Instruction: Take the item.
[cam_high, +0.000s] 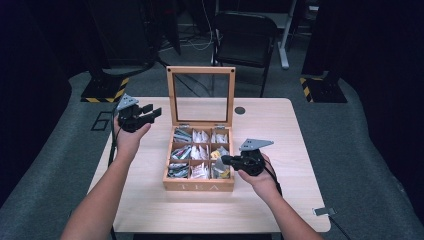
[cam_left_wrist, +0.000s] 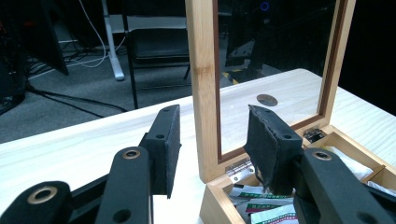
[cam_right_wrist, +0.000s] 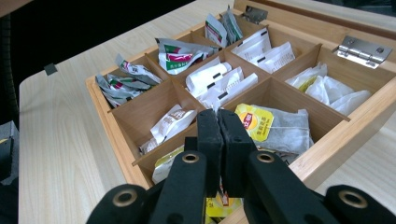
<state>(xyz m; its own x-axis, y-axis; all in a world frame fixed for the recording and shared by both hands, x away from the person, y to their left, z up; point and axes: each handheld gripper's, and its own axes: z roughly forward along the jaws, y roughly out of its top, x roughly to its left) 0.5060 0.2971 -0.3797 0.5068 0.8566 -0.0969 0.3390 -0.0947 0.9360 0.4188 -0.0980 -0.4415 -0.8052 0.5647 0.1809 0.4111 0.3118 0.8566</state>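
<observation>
Centrally, one open wooden tea box (cam_high: 199, 186) with nine compartments sits on the table (cam_high: 280, 200). Right gripper (cam_high: 225, 160), jaws pressed together, hangs over its right-hand compartments; left gripper (cam_high: 155, 113), jaws apart, flanks the upright glass lid (cam_high: 201, 70).

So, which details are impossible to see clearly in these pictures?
- Right gripper, right gripper view: the shut jaws hide whether a tea bag is pinched; the bottom edge cuts off the compartment below.
- Tea box, high view: packet labels are too small and blurred to read.
- Left gripper, left gripper view: the right jaw covers part of the packets beneath.
</observation>
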